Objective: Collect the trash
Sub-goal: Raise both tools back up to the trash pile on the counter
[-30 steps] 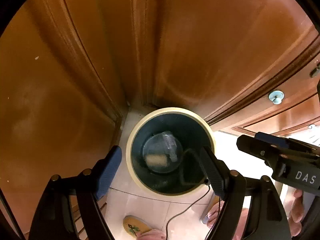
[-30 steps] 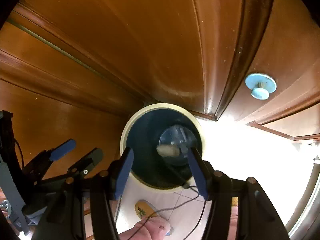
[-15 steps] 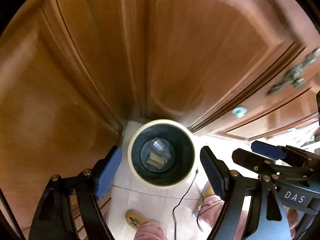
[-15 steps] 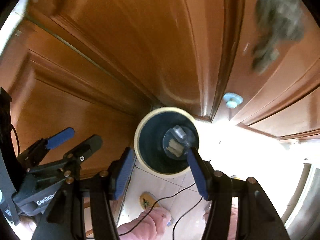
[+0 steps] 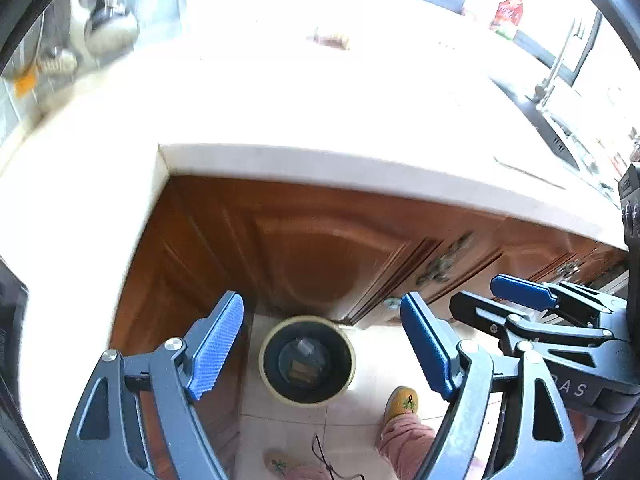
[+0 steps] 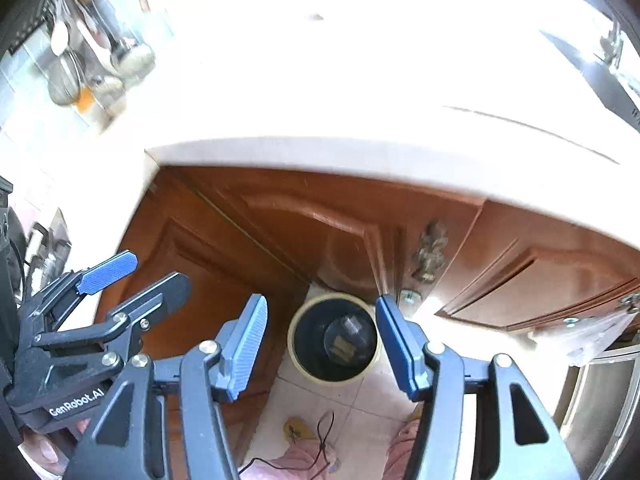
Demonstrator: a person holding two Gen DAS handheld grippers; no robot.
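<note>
left claw [image 5: 320, 348] spread, empty, ribbed blue pads | right claw [image 6: 320, 344] spread, empty | round cream-rimmed dark bin [image 5: 307, 360] on tiled floor [image 5: 360, 412], scraps inside | glossy wood cabinets [image 5: 312, 248] | pale desk [image 5: 320, 100]

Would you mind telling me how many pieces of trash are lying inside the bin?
2: a tan piece and a clear plastic piece just behind it at the bin's bottom; more may be hidden.
</note>
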